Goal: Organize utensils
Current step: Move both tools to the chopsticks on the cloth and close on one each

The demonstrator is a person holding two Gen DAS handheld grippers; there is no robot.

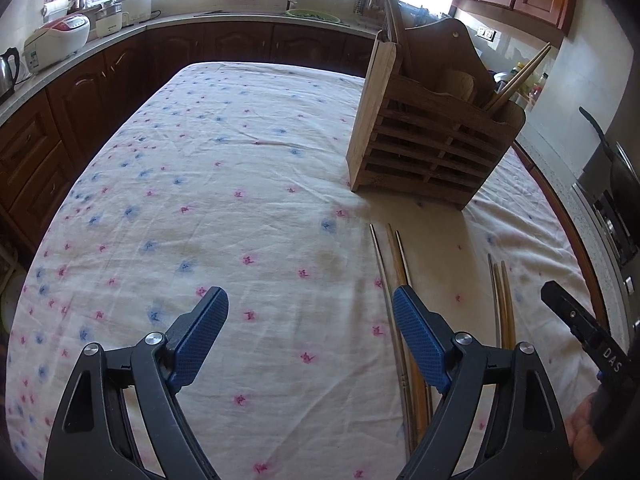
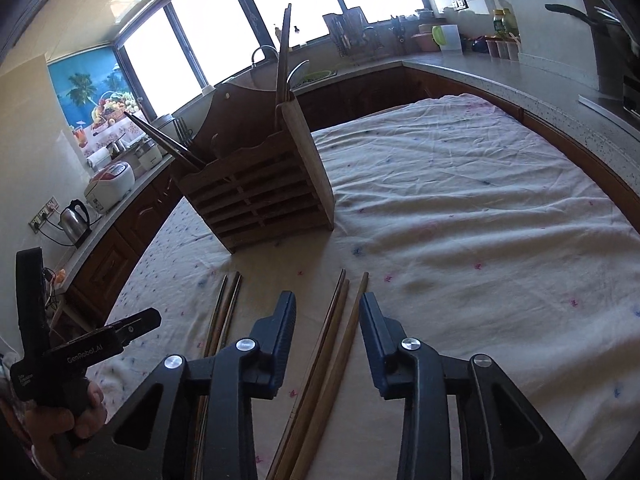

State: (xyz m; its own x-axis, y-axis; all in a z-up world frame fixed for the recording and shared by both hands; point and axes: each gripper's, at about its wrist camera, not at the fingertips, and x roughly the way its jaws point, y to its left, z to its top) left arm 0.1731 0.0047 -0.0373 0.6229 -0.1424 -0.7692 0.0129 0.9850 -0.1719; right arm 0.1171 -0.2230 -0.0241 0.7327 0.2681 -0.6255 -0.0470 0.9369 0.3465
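A slatted wooden utensil holder (image 1: 428,140) stands on the flowered tablecloth, also in the right wrist view (image 2: 260,188), with chopsticks and a spoon sticking out. Two bunches of chopsticks lie flat in front of it: a left bunch (image 1: 394,276) (image 2: 224,312) and a right bunch (image 1: 502,300) (image 2: 340,328). My left gripper (image 1: 310,308) is open and empty above the cloth, its right finger over the left bunch. My right gripper (image 2: 328,312) is open, its jaws astride the right bunch, not gripping it.
Kitchen counters wrap around the table, with a rice cooker (image 1: 56,40), a kettle (image 2: 76,216) and a sink under the window. The tablecloth (image 1: 220,184) covers the whole table. A stove and pan (image 1: 616,184) sit at the right.
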